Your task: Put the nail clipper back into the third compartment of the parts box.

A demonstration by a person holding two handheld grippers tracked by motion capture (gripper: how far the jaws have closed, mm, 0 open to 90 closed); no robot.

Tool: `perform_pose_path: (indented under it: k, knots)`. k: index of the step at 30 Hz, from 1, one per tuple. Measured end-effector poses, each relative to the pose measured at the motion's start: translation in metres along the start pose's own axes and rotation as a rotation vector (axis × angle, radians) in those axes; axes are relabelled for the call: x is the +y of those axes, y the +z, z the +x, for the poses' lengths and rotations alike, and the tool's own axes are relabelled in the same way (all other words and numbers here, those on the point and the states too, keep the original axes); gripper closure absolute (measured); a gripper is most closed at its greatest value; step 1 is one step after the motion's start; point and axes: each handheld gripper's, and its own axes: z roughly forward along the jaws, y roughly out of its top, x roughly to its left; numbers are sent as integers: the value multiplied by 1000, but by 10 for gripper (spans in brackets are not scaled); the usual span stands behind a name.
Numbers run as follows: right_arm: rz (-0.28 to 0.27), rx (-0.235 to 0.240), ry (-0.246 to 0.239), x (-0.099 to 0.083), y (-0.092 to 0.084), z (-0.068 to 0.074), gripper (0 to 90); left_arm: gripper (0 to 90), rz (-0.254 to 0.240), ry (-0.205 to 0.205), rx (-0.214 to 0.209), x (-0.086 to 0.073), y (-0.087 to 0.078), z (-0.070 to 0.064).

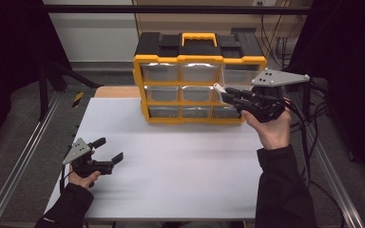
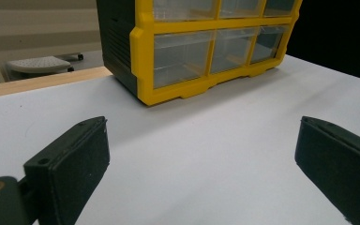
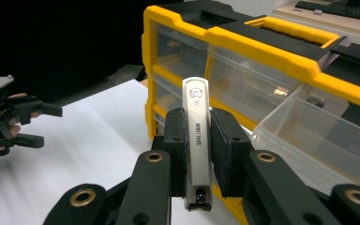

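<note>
Nearest the person, the left gripper (image 1: 109, 150) rests low over the front left part of the white table (image 1: 180, 166), held in the left hand (image 1: 83, 178); its jaws stand wide apart with nothing between them, as the left gripper view confirms. Farther forward and to the right, the right gripper (image 3: 198, 140) is raised above the table in the right hand (image 1: 272, 128), its jaws closed on a silver nail clipper (image 3: 197, 140), which stands upright between the pads with its printed end upward. Just beyond the clipper, a clear drawer (image 3: 318, 136) on the right side of the organizer is pulled out and open. At the far edge of the table stands the yellow and black drawer organizer (image 1: 195, 83), three rows of clear drawers, with a yellow carrying handle (image 1: 198, 38) on top.
</note>
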Motion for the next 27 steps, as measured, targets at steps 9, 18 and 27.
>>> perform_pose_path:
  k: [9,18,27]
  knots:
    - [3,-28,7,9,0,-8,771,31,-1,0,0,0,0,0]
    - [16,-57,13,15,2,-19,771,31,-1,1,0,0,0,0]
    - [31,-95,30,20,5,-31,770,31,0,2,0,0,0,0]
